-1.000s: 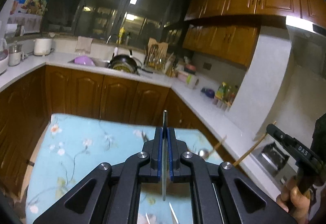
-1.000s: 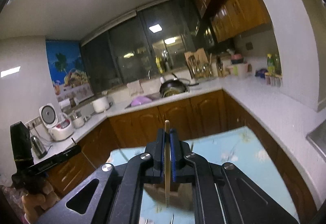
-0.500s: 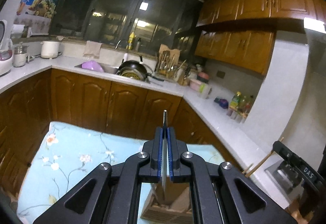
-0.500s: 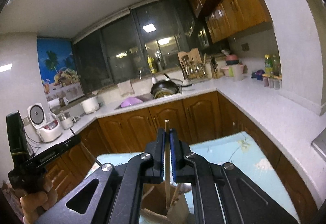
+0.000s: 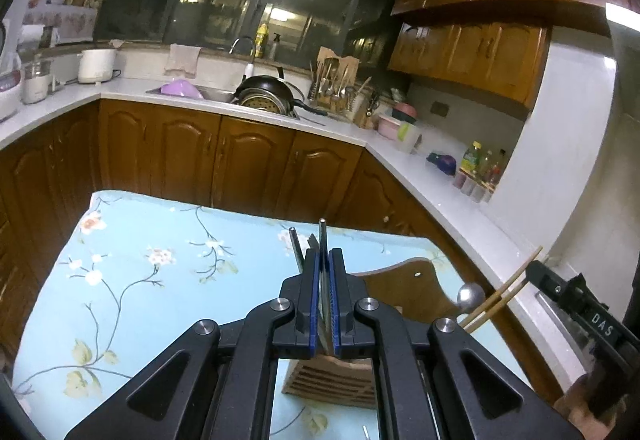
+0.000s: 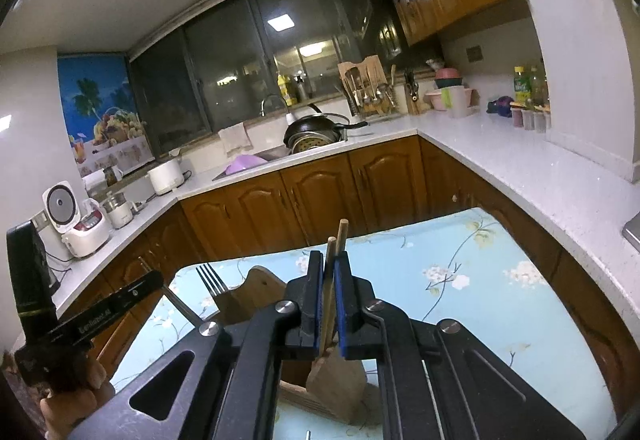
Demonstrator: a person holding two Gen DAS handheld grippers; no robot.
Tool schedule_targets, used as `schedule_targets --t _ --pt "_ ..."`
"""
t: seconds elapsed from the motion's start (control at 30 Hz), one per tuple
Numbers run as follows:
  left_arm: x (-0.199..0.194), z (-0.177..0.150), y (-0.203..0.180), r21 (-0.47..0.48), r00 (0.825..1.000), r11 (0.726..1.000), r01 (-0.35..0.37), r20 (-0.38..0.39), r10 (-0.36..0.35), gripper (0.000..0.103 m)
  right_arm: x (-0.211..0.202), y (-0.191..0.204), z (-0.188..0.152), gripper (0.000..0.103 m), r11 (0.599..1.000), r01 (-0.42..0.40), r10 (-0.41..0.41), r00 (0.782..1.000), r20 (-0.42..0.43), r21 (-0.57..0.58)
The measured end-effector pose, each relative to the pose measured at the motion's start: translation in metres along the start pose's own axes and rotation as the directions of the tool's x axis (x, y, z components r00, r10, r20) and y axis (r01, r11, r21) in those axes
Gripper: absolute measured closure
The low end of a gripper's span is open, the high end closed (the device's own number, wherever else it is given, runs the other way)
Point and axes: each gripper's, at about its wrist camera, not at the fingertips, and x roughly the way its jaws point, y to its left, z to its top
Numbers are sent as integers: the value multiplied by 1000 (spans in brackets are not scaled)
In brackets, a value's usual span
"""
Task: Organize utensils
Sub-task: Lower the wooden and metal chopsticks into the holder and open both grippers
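Note:
My left gripper [image 5: 325, 260] is shut on a thin metal utensil handle [image 5: 322, 236] that stands upright between the jaws, above the wooden utensil holder [image 5: 404, 292] on the floral tablecloth [image 5: 160, 260]. A second dark handle [image 5: 295, 248] and a ladle [image 5: 470, 296] stand in the holder. My right gripper [image 6: 329, 272] is shut on a pair of wooden chopsticks [image 6: 338, 240], held over the same holder [image 6: 256, 292]. A fork [image 6: 210, 278] sticks up from it. The right gripper with its chopsticks shows at the right in the left wrist view [image 5: 516, 284].
White countertops [image 5: 440, 191] with brown cabinets run behind and to the right of the table. A sink with a black pan [image 5: 266, 93], a utensil rack [image 5: 334, 79], bottles [image 5: 478, 163] and rice cookers [image 6: 80, 224] stand on them.
Both grippers have tilted down and moved over the wooden holder, which now shows under the jaws. The holder's fork, ladle and back panel have come into view.

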Motion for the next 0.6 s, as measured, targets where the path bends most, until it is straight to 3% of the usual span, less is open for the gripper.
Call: schedule_targets --t 0.3,0.47,0.53,0.6 --pt "-1 3 4 -3 1000 1000 3 -15 -3 100 3 -1 1 97 1000 3 -3 1000 -17 15" --pt "-8 4 5 -19 999 1000 13 -45 -14 96 1 -1 2 89 1000 4 -3 1000 -12 19" --pt "-11 7 6 -29 998 999 25 -49 -26 91 0 -2 4 60 1000 -7 7 1000 -6 28" --pt "-17 8 6 -35 999 999 29 -44 -31 79 -8 -4 4 38 999 -21 21 1000 16 41"
